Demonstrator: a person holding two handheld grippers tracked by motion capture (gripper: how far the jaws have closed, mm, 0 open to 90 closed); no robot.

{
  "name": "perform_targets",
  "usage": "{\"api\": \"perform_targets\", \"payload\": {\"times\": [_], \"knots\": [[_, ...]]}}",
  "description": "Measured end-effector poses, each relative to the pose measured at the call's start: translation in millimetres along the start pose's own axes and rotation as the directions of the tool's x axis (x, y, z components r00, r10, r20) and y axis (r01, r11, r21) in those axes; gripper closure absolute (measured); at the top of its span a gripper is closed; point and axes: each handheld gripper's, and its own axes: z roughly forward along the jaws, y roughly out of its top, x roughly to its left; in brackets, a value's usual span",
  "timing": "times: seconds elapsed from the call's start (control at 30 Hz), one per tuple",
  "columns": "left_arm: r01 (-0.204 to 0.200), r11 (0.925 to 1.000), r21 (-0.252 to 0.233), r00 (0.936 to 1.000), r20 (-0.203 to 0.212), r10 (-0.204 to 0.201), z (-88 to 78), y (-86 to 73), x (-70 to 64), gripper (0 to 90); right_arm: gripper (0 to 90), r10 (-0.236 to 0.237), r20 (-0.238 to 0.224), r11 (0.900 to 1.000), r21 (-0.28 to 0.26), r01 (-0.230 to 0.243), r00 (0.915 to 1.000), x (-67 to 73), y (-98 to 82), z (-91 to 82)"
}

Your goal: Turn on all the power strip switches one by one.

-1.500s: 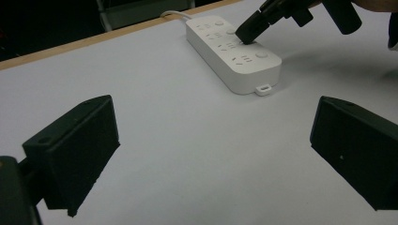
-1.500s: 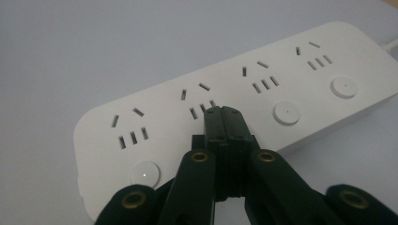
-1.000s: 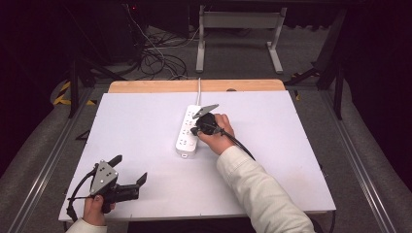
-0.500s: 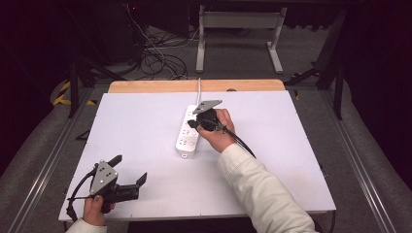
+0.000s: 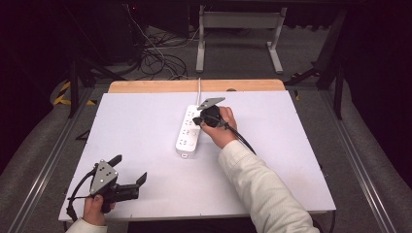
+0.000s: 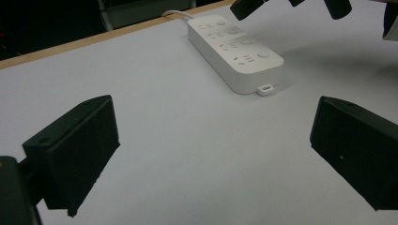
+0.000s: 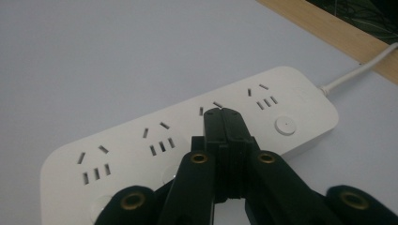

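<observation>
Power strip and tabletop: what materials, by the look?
Power strip: likely moulded plastic, white with a smooth satin finish; rounded corners, soft highlights. Tabletop: matte white, probably a laminate sheet, no glare; the bare far edge shows a tan, wood-like board.

white power strip (image 5: 191,128), flat, table's far middle

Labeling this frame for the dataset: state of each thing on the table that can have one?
power strip: lying flat on the table, sockets up, nothing plugged in, cord running off the far edge.
right gripper: shut, tips over the strip's second socket group from the cord end; contact cannot be told.
left gripper: open, nothing between its jaws, near the table's front left corner.
</observation>
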Motion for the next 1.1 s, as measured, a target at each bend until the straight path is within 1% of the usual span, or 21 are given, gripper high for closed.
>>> {"api": "perform_targets", "payload": {"times": [0.17,0.2,0.27,0.33,0.67,0.73,0.93,1.1], "knots": [[0.004,1.0,0.001,1.0,0.0,-0.004,-0.2,-0.2,0.5,1.9,90.0,0.007,0.011,1.0,0.007,-0.007,0.9999,-3.5,-2.4,4.7],[0.004,1.0,0.0,1.0,0.0,-0.004,-0.2,-0.2,0.5,1.9,90.0,0.01,0.02,1.0,0.008,-0.01,0.9997,-5.4,-3.5,7.0],[0.002,1.0,0.002,1.0,0.0,-0.002,-0.5,-0.2,0.6,1.9,90.0,0.022,0.019,1.0,0.009,-0.022,0.9996,-6.6,-4.3,8.6],[0.001,1.0,0.001,1.0,0.001,-0.001,-0.6,-0.2,0.6,1.9,90.0,0.024,0.019,1.0,0.008,-0.024,0.9995,-7.7,-5.0,10.7],[0.003,1.0,0.0,1.0,0.003,-0.003,-0.4,-0.3,0.5,1.9,90.0,0.022,0.027,1.0,0.018,-0.023,0.9994,-7.7,-7.4,17.1],[0.002,1.0,-0.001,1.0,0.003,-0.002,-0.5,-0.2,0.4,1.9,90.0,0.027,0.028,0.999,0.025,-0.028,0.9992,-7.8,-7.9,17.4],[-0.001,1.0,0.0,1.0,0.003,0.001,-0.2,-0.2,0.1,1.9,90.0,0.019,0.025,1.0,0.024,-0.019,0.9995,-6.0,-7.6,18.2],[-0.002,1.0,0.0,1.0,0.003,0.002,-0.4,-0.1,-0.1,1.9,90.0,0.028,0.03,0.999,0.029,-0.029,0.9992,-5.8,-7.5,17.9]]}}
